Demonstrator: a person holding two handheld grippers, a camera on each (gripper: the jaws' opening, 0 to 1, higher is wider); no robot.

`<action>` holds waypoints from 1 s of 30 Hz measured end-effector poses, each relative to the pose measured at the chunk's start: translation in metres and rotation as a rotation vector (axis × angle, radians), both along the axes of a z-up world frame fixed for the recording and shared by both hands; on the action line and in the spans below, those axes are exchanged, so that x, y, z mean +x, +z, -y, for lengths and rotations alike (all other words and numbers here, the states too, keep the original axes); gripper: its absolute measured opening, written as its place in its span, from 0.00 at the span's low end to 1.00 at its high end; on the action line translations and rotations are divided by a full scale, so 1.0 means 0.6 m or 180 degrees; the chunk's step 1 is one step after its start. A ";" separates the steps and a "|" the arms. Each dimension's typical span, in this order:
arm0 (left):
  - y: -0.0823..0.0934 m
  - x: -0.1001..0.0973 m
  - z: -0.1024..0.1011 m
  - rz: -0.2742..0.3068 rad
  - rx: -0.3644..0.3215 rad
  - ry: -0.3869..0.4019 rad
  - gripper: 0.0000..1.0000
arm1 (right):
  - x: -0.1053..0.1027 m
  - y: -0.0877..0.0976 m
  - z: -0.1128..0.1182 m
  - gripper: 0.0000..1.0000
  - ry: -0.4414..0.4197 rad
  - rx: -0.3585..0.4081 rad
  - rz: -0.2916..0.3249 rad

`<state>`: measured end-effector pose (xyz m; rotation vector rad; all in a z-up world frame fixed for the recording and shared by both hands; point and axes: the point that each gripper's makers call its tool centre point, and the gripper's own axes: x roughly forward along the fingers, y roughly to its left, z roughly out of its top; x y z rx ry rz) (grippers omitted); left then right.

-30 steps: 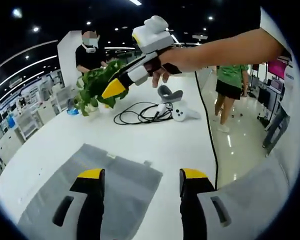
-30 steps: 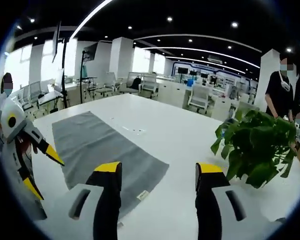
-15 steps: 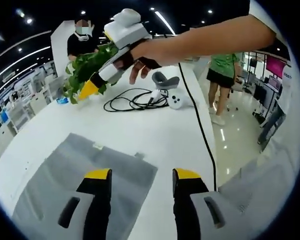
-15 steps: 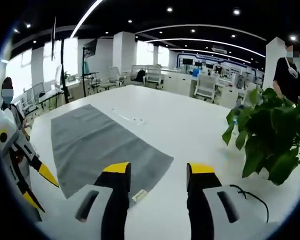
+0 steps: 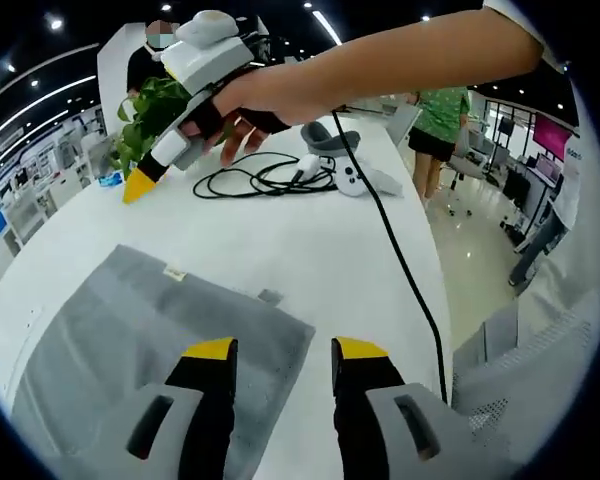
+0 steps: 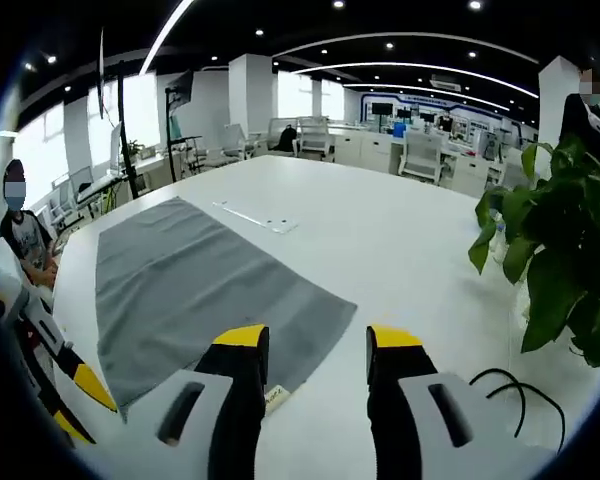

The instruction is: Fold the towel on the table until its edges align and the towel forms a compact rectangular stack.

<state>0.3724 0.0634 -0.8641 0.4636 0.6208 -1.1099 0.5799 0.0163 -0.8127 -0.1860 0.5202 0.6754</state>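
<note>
free: bare table [image 6: 380, 240] beyond towel [image 6: 190, 290] | obstacles: plant [image 6: 560, 250], cable [image 5: 270, 180], controller [image 5: 355, 180]

Towel [image 5: 150, 340] flat on table [image 5: 310, 250], cable [image 5: 260, 180] and plant [image 6: 560, 250] beyond.

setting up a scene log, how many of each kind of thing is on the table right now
towel: 1
potted plant: 1
black cable: 1
white controller: 1
grey headset: 1
total: 5
</note>
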 end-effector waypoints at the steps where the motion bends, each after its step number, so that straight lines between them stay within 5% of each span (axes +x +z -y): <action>1: -0.006 0.002 -0.001 -0.0002 0.0039 0.0002 0.38 | 0.001 -0.001 -0.001 0.38 0.0006 0.0000 -0.0001; 18: -0.066 -0.002 0.020 -0.0237 0.0169 -0.0077 0.36 | 0.086 -0.100 -0.022 0.30 -0.0157 0.0001 -0.0222; 24: -0.080 -0.003 0.021 -0.0291 0.0241 -0.0076 0.33 | 0.114 -0.132 -0.037 0.28 -0.0065 -0.0302 -0.0208; 30: -0.083 0.006 0.017 -0.0268 0.0324 -0.0101 0.27 | 0.157 -0.157 -0.048 0.31 -0.0054 -0.0353 -0.0172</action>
